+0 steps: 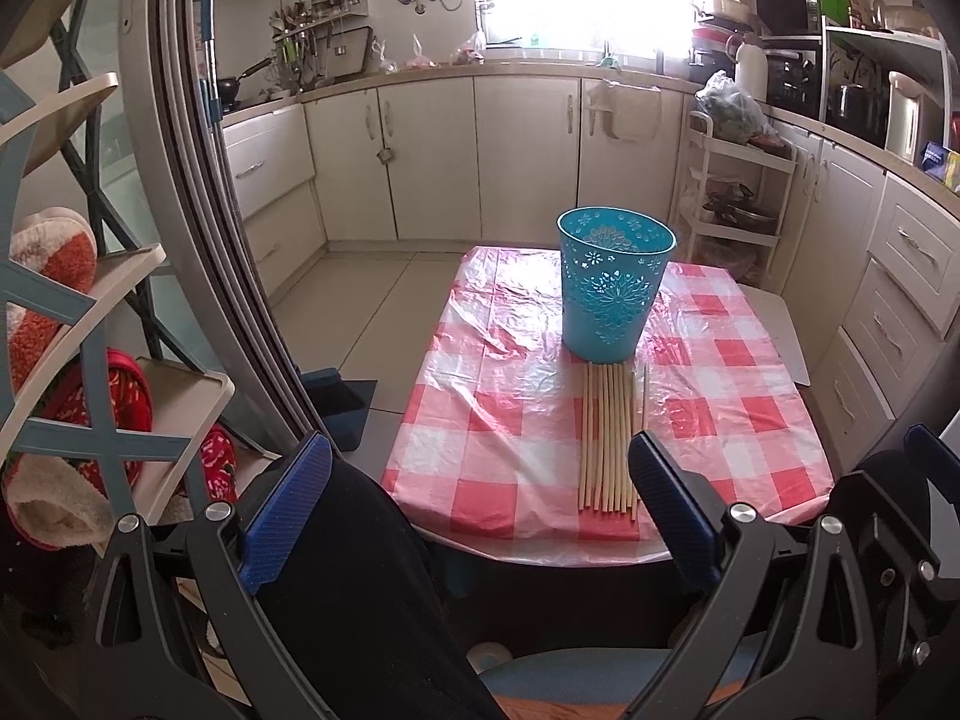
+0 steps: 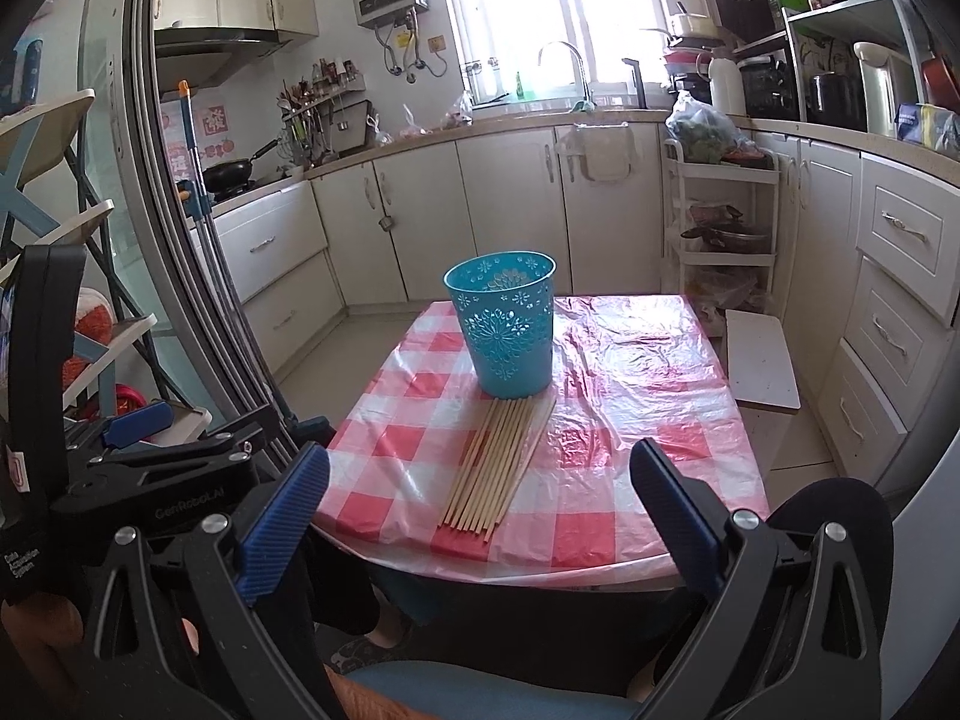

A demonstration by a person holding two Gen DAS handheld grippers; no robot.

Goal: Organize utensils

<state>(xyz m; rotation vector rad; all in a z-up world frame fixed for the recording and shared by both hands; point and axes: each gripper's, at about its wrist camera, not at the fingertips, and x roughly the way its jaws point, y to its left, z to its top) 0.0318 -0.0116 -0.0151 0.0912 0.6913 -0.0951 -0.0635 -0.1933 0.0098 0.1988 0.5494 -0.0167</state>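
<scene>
Lying side by side on the bench's (image 1: 480, 420) glossy red-and-white checked plastic cover, slim pale wooden chopsticks (image 1: 609, 438) form a flat row just at 6 o'clock of a tapered turquoise bucket (image 1: 612, 288) with lace-like cutouts. Only the right wrist view shows the left hand-held gripper (image 2: 135, 423) at 9 o'clock and a white board (image 2: 762, 360) at 3 o'clock. Both the left (image 1: 480, 510) and the right hand-held gripper (image 2: 480, 516) are spread wide, ribbed blue pads (image 2: 282, 522) empty, short of the bench.

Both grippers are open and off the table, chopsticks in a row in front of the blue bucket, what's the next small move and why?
Probably bring the open right gripper down onto the outermost chopstick, since nothing is held and the bucket stands upright.
</scene>
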